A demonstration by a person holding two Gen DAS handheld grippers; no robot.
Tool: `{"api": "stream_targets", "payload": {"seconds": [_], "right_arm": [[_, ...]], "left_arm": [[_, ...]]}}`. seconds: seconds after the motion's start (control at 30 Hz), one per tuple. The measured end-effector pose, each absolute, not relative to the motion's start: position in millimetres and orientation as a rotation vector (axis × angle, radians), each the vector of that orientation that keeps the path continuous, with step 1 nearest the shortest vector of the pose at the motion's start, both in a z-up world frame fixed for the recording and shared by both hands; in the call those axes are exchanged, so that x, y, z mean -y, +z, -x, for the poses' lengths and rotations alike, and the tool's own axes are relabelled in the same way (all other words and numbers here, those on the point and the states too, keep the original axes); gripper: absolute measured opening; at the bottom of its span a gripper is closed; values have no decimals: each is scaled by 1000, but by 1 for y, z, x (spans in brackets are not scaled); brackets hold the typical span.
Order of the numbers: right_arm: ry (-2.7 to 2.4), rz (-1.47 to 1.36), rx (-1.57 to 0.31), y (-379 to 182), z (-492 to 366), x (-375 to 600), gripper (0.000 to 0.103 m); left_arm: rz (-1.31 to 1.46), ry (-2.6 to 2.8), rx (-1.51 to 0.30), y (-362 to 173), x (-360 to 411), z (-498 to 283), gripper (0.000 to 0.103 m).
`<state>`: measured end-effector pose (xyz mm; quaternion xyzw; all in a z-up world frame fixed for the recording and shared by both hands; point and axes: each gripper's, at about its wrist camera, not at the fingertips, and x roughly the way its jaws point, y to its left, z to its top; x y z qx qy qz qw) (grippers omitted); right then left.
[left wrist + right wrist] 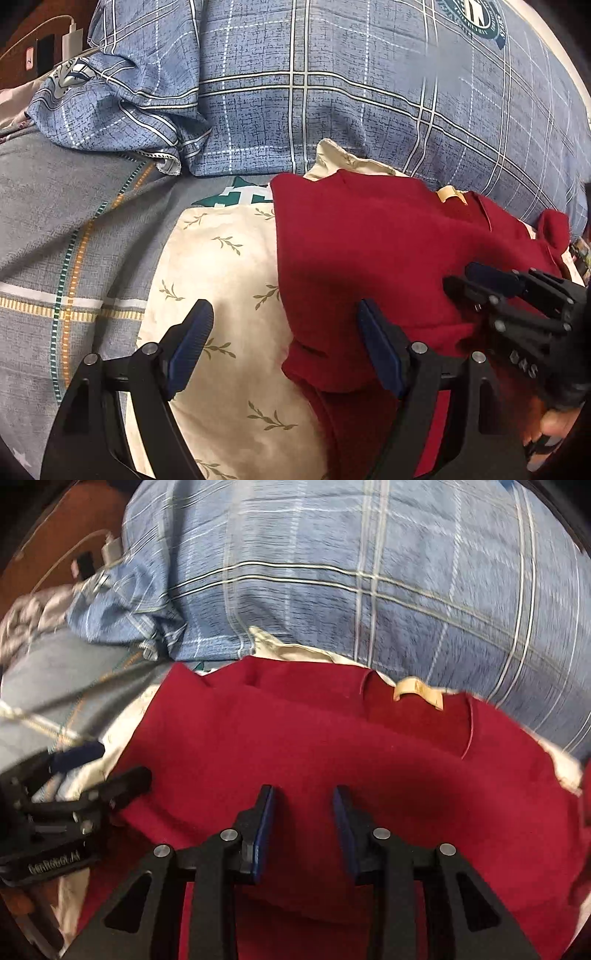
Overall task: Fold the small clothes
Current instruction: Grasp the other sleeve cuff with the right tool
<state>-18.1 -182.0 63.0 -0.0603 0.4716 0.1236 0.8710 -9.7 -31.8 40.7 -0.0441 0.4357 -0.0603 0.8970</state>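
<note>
1. Two claws fill the bottom of the views: the left claw (284, 347) stands wide and released in the lower middle of its own view, one pad over the cream cloth and the other at the edge of the red garment, nothing pressed between them.
2. Lower centre of the right wrist view, the right claw (303, 830) is partly spread and released, its pads over the red cloth without pinching it.
3. Each claw shows in the other's view, the right one at the right edge of the left view and the left one at the lower left edge of the right view.
4. Under both claws lies the red garment (295, 738), spread across the middle of the right view and the right half of the left view, with a pale neck label (417, 692) at its far edge.
5. Beneath it is a cream pillow (229, 266) printed with leaf sprigs, showing at the left of the garment.
6. Left of the pillow the bed sheet (55, 221) is grey with striped bands.
7. Farther back, a bulky blue checked quilt (369, 92) fills the top of both views, rumpled at its left end.
8. In the upper left corner sit a white charger (72, 42) and its cable on a brown surface.
</note>
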Motion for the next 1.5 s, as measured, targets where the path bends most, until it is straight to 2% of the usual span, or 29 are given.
{"api": "stream_targets", "payload": {"seconds": [0.07,0.17,0.23,0.3,0.37,0.53,0.83,0.87,0.93,1.07,1.23,1.4,1.47,1.5], "right_arm": [[288,114,-999,68,21,183,33],[288,125,-964,83,35,185,35],[267,139,-955,91,42,190,45],[248,143,-994,80,40,190,48],[244,140,-1041,67,37,191,48],[245,102,-1027,83,42,198,49],[112,18,-1008,107,44,261,50],[91,12,-998,111,42,270,51],[27,-6,-973,119,36,298,62],[-185,-40,-949,128,8,378,67],[-412,-120,-1040,113,-39,471,67],[-456,-221,-1076,93,-77,516,66],[-478,-217,-1093,82,-88,526,59],[-489,-209,-1096,78,-91,530,40]], "left_arm": [[87,-119,-899,41,33,10,80],[82,-114,-892,42,33,12,80],[86,-115,-884,44,33,14,80],[95,-121,-874,47,33,16,80],[112,-137,-852,52,32,18,80],[163,-211,-799,64,33,24,80],[53,-239,-897,43,56,20,80],[59,-240,-897,42,56,21,80],[68,-243,-899,42,54,21,80],[77,-246,-902,40,51,22,80],[73,-244,-898,41,52,21,80],[69,-247,-893,39,54,18,81],[71,-246,-894,39,54,17,81],[73,-248,-894,39,54,17,82]]}}
